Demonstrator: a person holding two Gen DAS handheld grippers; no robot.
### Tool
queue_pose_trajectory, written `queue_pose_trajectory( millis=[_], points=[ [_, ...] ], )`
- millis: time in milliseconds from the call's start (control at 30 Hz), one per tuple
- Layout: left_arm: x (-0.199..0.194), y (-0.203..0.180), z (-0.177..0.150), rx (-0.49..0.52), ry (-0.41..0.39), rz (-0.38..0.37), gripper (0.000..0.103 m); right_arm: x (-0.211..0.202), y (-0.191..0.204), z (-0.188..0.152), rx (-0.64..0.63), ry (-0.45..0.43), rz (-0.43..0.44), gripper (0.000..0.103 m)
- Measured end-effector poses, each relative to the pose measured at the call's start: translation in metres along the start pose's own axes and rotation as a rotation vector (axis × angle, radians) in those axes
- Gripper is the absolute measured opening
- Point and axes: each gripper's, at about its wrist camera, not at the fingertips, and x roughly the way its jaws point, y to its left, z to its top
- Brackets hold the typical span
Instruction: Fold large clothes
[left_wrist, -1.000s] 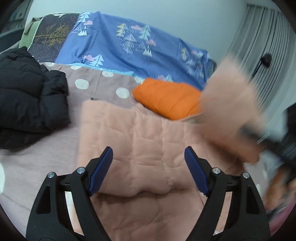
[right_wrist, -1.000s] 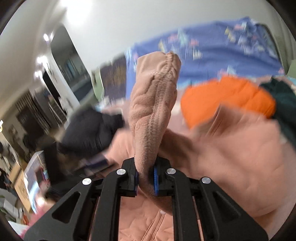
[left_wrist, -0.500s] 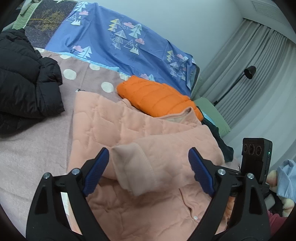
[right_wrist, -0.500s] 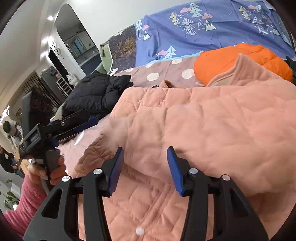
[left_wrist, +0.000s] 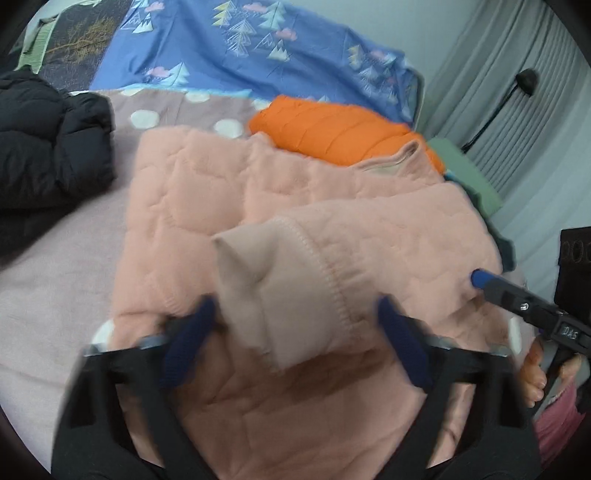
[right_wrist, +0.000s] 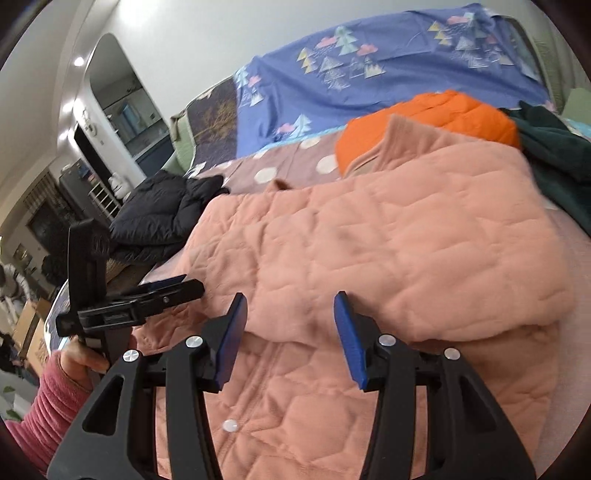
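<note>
A pink quilted jacket (left_wrist: 192, 206) lies spread on the bed, front up; it also shows in the right wrist view (right_wrist: 388, 236). One sleeve is folded across the body, its cuff (left_wrist: 280, 295) standing up between the fingers of my left gripper (left_wrist: 295, 339), which is open and blurred. My right gripper (right_wrist: 291, 336) is open and empty just above the folded sleeve near the snap-button front. It also shows at the right edge of the left wrist view (left_wrist: 480, 280). The left gripper shows at the left of the right wrist view (right_wrist: 173, 286).
An orange puffer jacket (left_wrist: 332, 129) lies folded behind the pink one. A black puffer jacket (left_wrist: 44, 147) is heaped at the left. A dark green garment (right_wrist: 554, 162) lies at the right. A blue tree-print cover (left_wrist: 240, 51) drapes the back. Curtains and a lamp (left_wrist: 524, 81) stand at the right.
My right gripper swung the sleeve across the jacket, let it go and opened. My left gripper has moved forward so the cuff now stands between its open fingers.
</note>
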Motion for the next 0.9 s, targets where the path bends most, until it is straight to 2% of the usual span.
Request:
queue_pose_trajectory(
  millis=[33, 67, 133, 233, 267, 333, 400, 467, 500, 533, 567, 600, 633, 700, 733, 800, 833, 867, 900],
  points=[
    [0.000, -0.002, 0.002, -0.007, 0.005, -0.020, 0.016, -0.003, -0.002, 0.001, 0.006, -0.008, -0.007, 0.049],
    [-0.007, -0.007, 0.008, -0.004, -0.016, -0.020, 0.011, -0.007, -0.003, 0.004, 0.009, -0.021, -0.014, 0.049],
    [-0.025, -0.023, 0.023, 0.059, -0.075, -0.022, 0.010, -0.019, -0.005, 0.012, 0.005, -0.062, -0.038, 0.049],
    [-0.067, -0.050, 0.053, 0.197, -0.213, 0.047, 0.010, -0.034, -0.002, 0.028, -0.023, -0.135, -0.131, 0.051],
    [-0.081, -0.053, 0.063, 0.236, -0.261, 0.085, 0.010, -0.035, -0.002, 0.031, -0.029, -0.146, -0.165, 0.057],
    [-0.090, -0.043, 0.079, 0.263, -0.283, 0.147, 0.011, -0.030, -0.004, 0.036, -0.025, -0.140, -0.218, 0.062],
    [-0.070, -0.023, 0.084, 0.259, -0.218, 0.228, 0.015, -0.008, -0.013, 0.038, -0.018, -0.076, -0.302, 0.062],
    [-0.026, 0.011, 0.071, 0.226, -0.081, 0.325, 0.022, 0.021, -0.030, 0.032, 0.001, -0.009, -0.394, 0.062],
    [0.001, 0.032, 0.058, 0.199, 0.005, 0.407, 0.024, 0.036, -0.040, 0.026, 0.019, 0.029, -0.420, 0.061],
    [0.011, 0.044, 0.047, 0.181, 0.041, 0.451, 0.030, 0.039, -0.042, 0.020, 0.025, 0.021, -0.420, 0.061],
    [0.012, 0.053, 0.038, 0.152, 0.023, 0.446, 0.041, 0.039, -0.039, 0.017, 0.009, 0.005, -0.427, 0.061],
    [-0.001, 0.058, 0.035, 0.103, -0.042, 0.411, 0.047, 0.036, -0.033, 0.016, -0.027, -0.007, -0.437, 0.062],
    [-0.009, 0.062, 0.034, 0.072, -0.055, 0.397, 0.050, 0.033, -0.027, 0.016, -0.068, -0.004, -0.450, 0.061],
    [-0.030, 0.062, 0.041, 0.007, -0.094, 0.385, 0.048, 0.024, -0.016, 0.022, -0.112, -0.021, -0.445, 0.061],
    [-0.047, 0.053, 0.046, 0.011, -0.155, 0.367, 0.048, 0.016, -0.010, 0.029, -0.127, -0.055, -0.442, 0.061],
    [-0.063, 0.027, 0.052, 0.061, -0.226, 0.313, 0.053, 0.010, -0.007, 0.038, -0.137, -0.091, -0.454, 0.062],
    [-0.065, 0.014, 0.054, 0.084, -0.238, 0.286, 0.057, 0.011, -0.009, 0.042, -0.129, -0.108, -0.471, 0.062],
    [-0.062, 0.005, 0.056, 0.108, -0.235, 0.263, 0.067, 0.015, -0.013, 0.045, -0.116, -0.107, -0.481, 0.062],
    [-0.050, -0.008, 0.055, 0.152, -0.209, 0.246, 0.074, 0.025, -0.023, 0.044, -0.085, -0.081, -0.504, 0.062]
  ],
)
